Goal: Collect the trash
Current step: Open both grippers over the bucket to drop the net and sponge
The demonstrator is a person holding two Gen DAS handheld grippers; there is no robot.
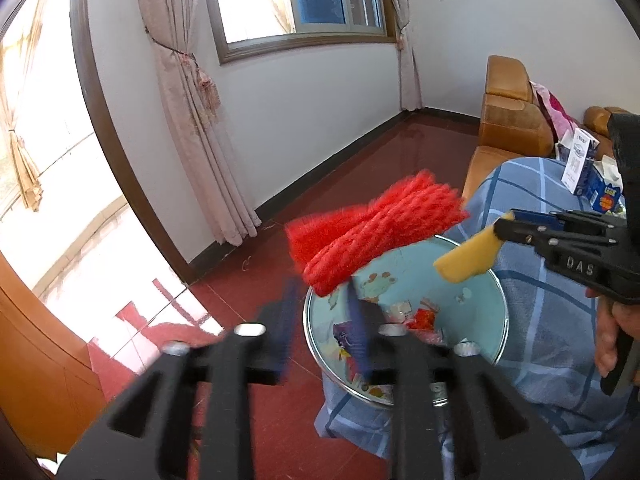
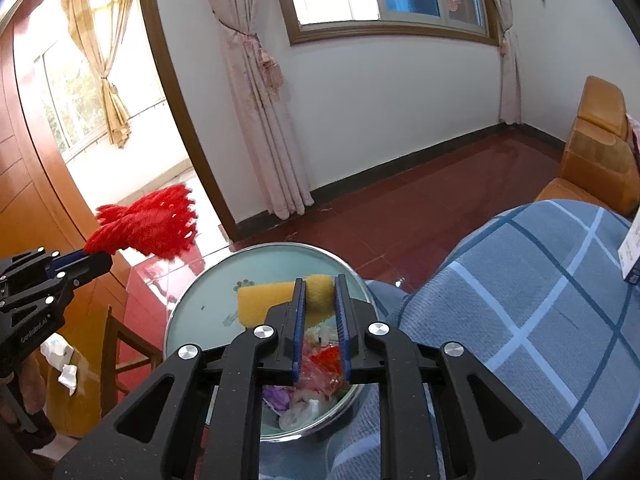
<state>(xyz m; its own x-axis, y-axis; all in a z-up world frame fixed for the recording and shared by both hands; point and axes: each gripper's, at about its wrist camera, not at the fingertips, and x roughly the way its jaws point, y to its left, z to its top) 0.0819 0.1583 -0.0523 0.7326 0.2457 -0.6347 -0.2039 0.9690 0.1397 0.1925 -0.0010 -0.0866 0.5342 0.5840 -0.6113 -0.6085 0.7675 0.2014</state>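
Trash already gathered, crumpled wrappers and scraps, is seen piled in the round metal-rimmed basin (image 2: 200, 308) set on the blue plaid cloth (image 2: 540, 320), beside the red tiled floor (image 1: 360, 160). A red mesh netting (image 1: 372, 228) is carried above the basin's far rim; in the right-wrist view it is clamped in the left gripper (image 2: 98, 262), whose jaws are blurred in its own camera. A yellow sponge (image 2: 276, 296) is pinched between the narrowed jaws of the right gripper (image 2: 320, 296), over the basin. A spill is judged possible: the netting hangs partly beyond the rim and could be dropped onto the floor if released early, and the springy sponge could bounce out
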